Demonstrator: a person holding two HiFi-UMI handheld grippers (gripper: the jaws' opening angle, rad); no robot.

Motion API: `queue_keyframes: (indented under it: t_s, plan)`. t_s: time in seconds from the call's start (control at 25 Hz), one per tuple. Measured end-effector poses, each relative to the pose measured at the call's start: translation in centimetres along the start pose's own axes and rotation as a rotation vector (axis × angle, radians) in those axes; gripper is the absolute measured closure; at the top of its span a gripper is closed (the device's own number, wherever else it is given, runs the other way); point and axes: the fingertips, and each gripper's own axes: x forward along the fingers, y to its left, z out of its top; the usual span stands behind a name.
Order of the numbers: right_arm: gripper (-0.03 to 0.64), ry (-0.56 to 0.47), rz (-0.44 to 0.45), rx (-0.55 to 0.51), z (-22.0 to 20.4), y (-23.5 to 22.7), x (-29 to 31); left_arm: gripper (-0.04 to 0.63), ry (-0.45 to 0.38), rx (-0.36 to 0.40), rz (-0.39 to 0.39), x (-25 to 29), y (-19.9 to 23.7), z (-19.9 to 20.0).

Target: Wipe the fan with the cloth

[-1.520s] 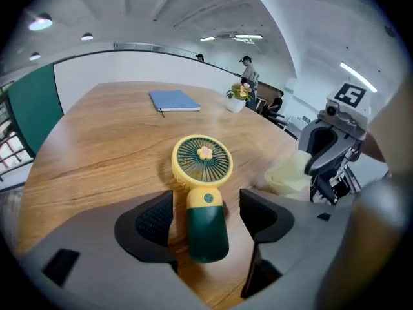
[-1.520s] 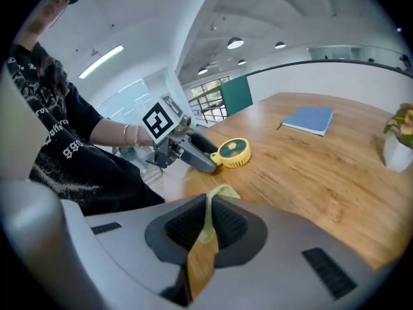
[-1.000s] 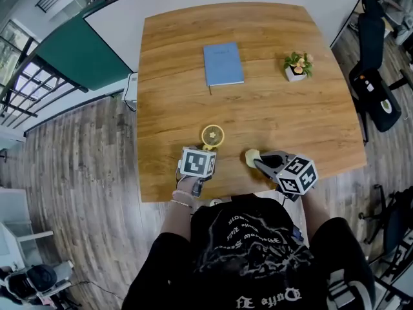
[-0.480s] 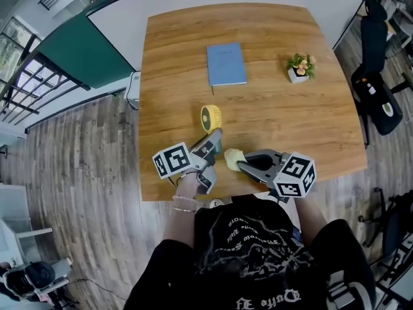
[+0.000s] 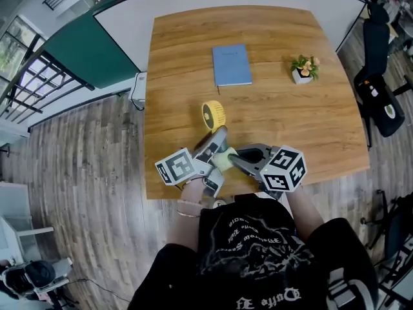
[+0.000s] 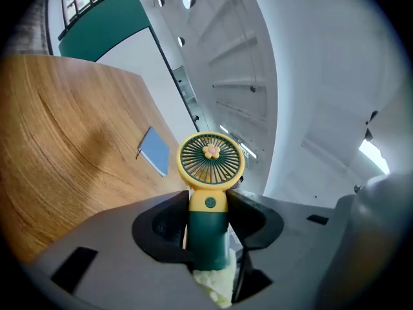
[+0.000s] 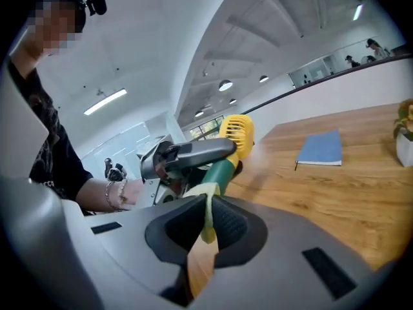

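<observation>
My left gripper (image 5: 219,135) is shut on the dark green handle (image 6: 208,237) of a small hand fan and holds it up off the table. The fan's round yellow head (image 5: 213,115) with its green grille (image 6: 211,159) sticks out past the jaws. From the right, my right gripper (image 5: 233,155) is shut on a pale yellow cloth (image 7: 208,213). That cloth (image 5: 224,159) lies against the lower end of the fan's handle (image 7: 219,172), close beside the left gripper (image 7: 187,154).
A blue notebook (image 5: 232,64) lies at the far middle of the wooden table (image 5: 290,121). A small potted plant (image 5: 303,68) stands at the far right. Black chairs (image 5: 381,89) stand on the floor to the right of the table.
The left gripper has risen and rolled, lifting the fan off the table. The right gripper has moved left and up with the cloth until it meets the fan's handle.
</observation>
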Motion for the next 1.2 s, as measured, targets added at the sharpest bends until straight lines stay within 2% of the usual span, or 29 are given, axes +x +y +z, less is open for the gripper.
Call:
queue_keyframes:
  t_s: [0.04,0.16,0.2,0.44,0.76,1.0,1.2]
  plan:
    - [0.584,-0.006,-0.021,0.021,-0.1,-0.5,-0.1,0.397,-0.011,-0.033,-0.028,-0.2,-0.5,0.1]
    - [0.586,-0.029,-0.068,0.072,-0.1,-1.4,-0.2,0.397,-0.05,-0.207,-0.135,-0.3,-2.5,-0.1]
    - [0.586,-0.03,-0.085,0.079,-0.1,-1.6,-0.1,0.397,-0.056,-0.229,-0.152,-0.3,-2.6,-0.2]
    - [0.586,-0.061,-0.178,0.116,0.5,-2.7,0.0,0.397,-0.057,-0.241,-0.206,-0.4,-2.9,0.0]
    - [0.587,-0.213,-0.154,0.202,2.7,-2.2,-1.5,0.397,-0.086,-0.264,-0.248,-0.8,-3.4,0.8]
    - [0.588,-0.282,-0.134,0.072,5.4,-0.3,-2.2,0.398,-0.105,-0.277,-0.289,-1.1,-4.1,1.8]
    - [0.588,-0.353,-0.127,0.058,7.3,-0.5,-2.8,0.399,-0.065,-0.281,-0.318,-1.0,-4.7,1.3]
